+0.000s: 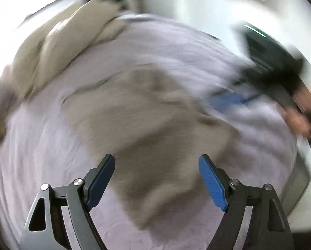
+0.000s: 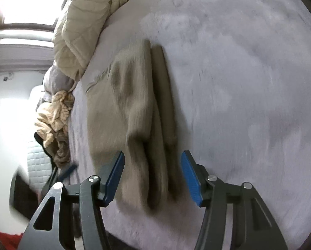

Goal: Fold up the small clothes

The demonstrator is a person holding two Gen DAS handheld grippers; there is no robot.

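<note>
A small tan garment [image 1: 147, 125] lies flat on a pale lilac bed sheet [image 1: 40, 145]; the left wrist view is blurred by motion. My left gripper [image 1: 156, 162] hangs open above the garment's near corner, with nothing between its blue pads. The right gripper [image 1: 228, 100] shows at the right in that view, a hand [image 1: 299, 116] on its handle. In the right wrist view the tan garment [image 2: 134, 108] lies partly folded, its layered edge running toward me. My right gripper [image 2: 152, 158] is open, its pads on either side of that near edge without closing on it.
A beige quilted blanket [image 2: 82, 31] is bunched along the far side of the bed, with a crumpled cream knit [image 2: 53, 118] beside it. The bed sheet [image 2: 249, 83] stretches bare to the right of the garment. A window [image 2: 28, 6] and white wall lie beyond the bed's edge.
</note>
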